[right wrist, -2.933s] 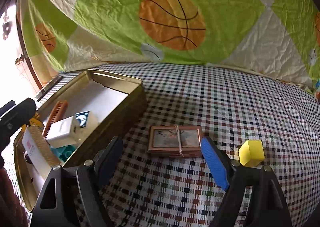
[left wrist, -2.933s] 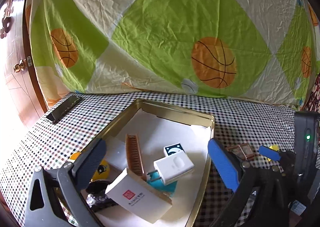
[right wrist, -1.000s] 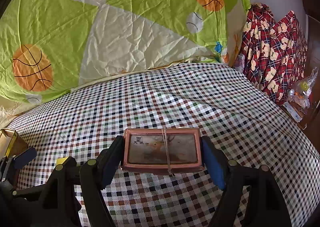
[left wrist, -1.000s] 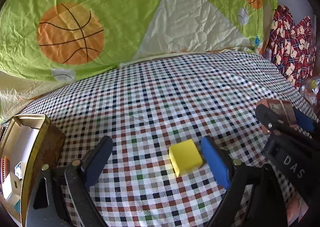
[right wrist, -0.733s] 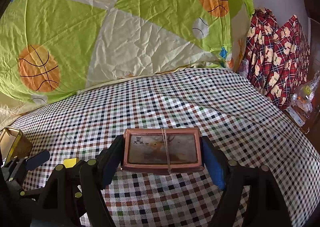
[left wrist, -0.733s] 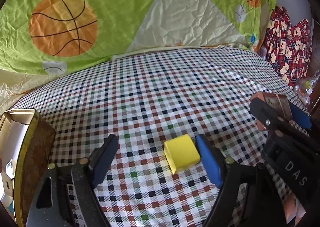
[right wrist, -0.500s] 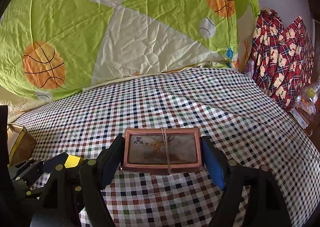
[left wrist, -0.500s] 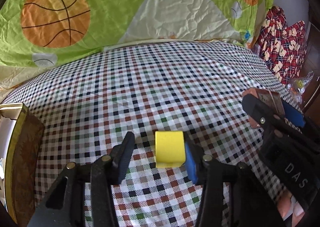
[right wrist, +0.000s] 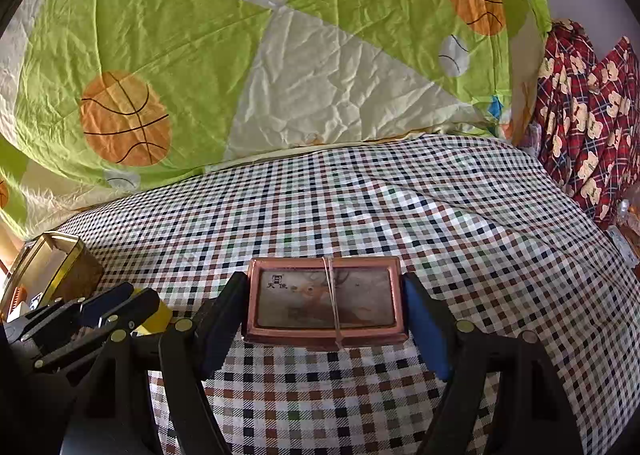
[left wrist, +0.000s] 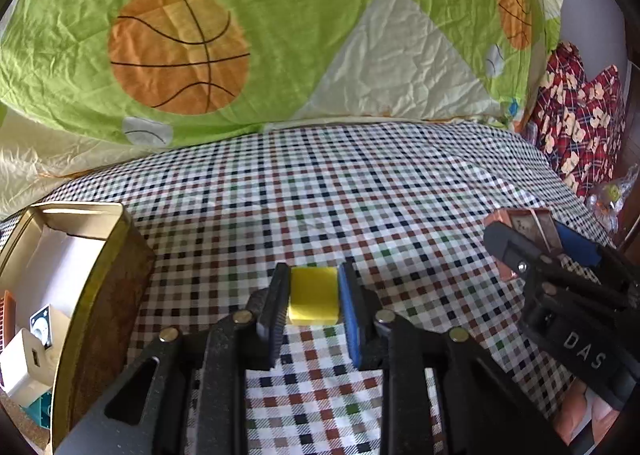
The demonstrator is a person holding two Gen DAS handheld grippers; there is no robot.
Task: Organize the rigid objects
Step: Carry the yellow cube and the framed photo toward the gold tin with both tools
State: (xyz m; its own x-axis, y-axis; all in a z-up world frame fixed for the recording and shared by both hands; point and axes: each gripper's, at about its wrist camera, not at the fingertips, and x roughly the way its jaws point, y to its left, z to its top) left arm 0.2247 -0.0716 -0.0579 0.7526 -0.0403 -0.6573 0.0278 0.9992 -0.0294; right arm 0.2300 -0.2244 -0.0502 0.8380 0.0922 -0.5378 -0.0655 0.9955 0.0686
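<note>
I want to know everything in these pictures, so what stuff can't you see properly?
- Yellow block, left wrist view: the left claw is closing on it, hiding its sides; in the right wrist view the claw covers most of it.
- Gold tin, left wrist view: cut off by the picture edge, so most of its contents are hidden.
- Pink box, right wrist view: its lid lettering is too small to read; the right claw covers its ends.

left tool (left wrist: 313, 297) jaws closing onto yellow block (left wrist: 313, 295), wide apart a second ago; pads now touching it
</note>
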